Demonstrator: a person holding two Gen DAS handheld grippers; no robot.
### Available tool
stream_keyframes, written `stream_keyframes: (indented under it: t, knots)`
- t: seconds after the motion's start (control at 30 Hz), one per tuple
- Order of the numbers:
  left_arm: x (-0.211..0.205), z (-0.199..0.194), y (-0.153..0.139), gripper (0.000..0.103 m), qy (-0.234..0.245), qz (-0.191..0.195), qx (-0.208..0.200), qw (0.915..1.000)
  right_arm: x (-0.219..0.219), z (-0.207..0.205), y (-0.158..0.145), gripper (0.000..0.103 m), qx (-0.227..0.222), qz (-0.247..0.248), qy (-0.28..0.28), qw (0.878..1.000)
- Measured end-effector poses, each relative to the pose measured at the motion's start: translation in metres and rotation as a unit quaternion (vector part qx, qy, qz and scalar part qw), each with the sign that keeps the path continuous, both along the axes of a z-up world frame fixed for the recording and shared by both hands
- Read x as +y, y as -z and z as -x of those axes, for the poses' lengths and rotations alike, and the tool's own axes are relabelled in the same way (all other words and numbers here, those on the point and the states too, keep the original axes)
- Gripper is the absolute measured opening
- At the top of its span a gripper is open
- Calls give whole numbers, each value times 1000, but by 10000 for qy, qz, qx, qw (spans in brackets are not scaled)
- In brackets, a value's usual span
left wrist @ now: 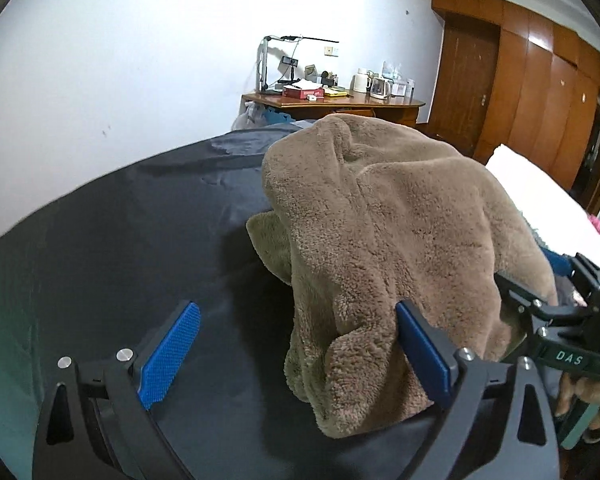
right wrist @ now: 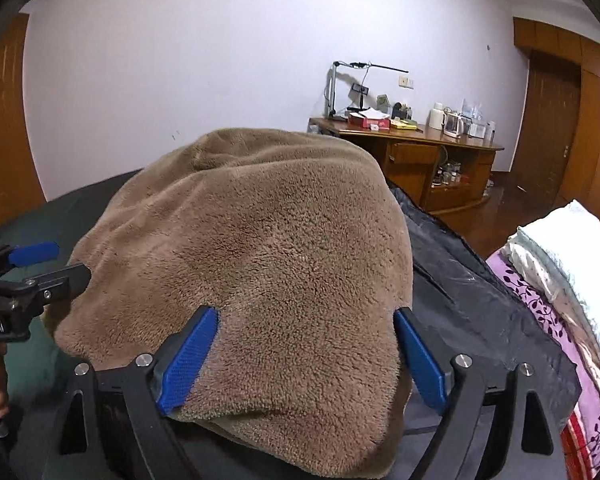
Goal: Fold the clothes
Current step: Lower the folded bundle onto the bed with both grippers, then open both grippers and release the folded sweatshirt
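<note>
A brown fleece garment (left wrist: 384, 232) lies in a heap on a dark cloth-covered surface (left wrist: 112, 248). My left gripper (left wrist: 296, 336) is open, its jaws wide apart; the garment's near corner hangs against its right finger (left wrist: 420, 352), the left finger (left wrist: 172, 352) is over bare cloth. In the right wrist view the same garment (right wrist: 260, 248) fills the middle, and my right gripper (right wrist: 304, 356) is open with the garment's near edge lying between its blue pads. Each gripper shows at the edge of the other's view, the right one (left wrist: 548, 312) and the left one (right wrist: 32, 276).
A wooden desk (right wrist: 428, 148) with a lamp, kettle and small items stands against the white back wall. Wooden wardrobe doors (left wrist: 540, 92) are at the right. A bed with white and purple patterned bedding (right wrist: 556, 280) lies right of the dark surface.
</note>
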State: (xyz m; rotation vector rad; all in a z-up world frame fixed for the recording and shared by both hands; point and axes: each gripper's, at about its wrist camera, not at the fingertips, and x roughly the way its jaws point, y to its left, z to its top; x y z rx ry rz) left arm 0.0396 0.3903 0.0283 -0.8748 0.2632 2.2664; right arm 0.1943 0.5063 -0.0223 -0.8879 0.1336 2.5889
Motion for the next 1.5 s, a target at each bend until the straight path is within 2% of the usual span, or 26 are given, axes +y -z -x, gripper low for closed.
stream_keyframes:
  t: [0.37,0.7,0.93,1.13,1.23,1.4,1.5]
  knots:
    - [-19,3,6,102,13,11,-167,9999,5,-4,3,97,35,275,150,9995]
    - [-23,3,11,102,30,-9,-257,9997,17,-7,9,102,77,819,245,9963]
    - [-26,7,15,102,63,-89,-378,9992,8,-15,3,102,188,570,334,9976]
    - [-35,15,20,102,39,-346,-819,9960,3,-39,-4,102,353,512,401,9973]
    - [-34,12,21,103,37,-295,-728,9969,1,-37,2,102,96,458,360,9983]
    - [-30,0,18,103,-5,-102,-347,9993,-2,-30,13,102,-376,359,289,9982]
    - [-27,-9,17,103,-44,28,-81,10000,-6,-30,13,102,-439,261,293,9983]
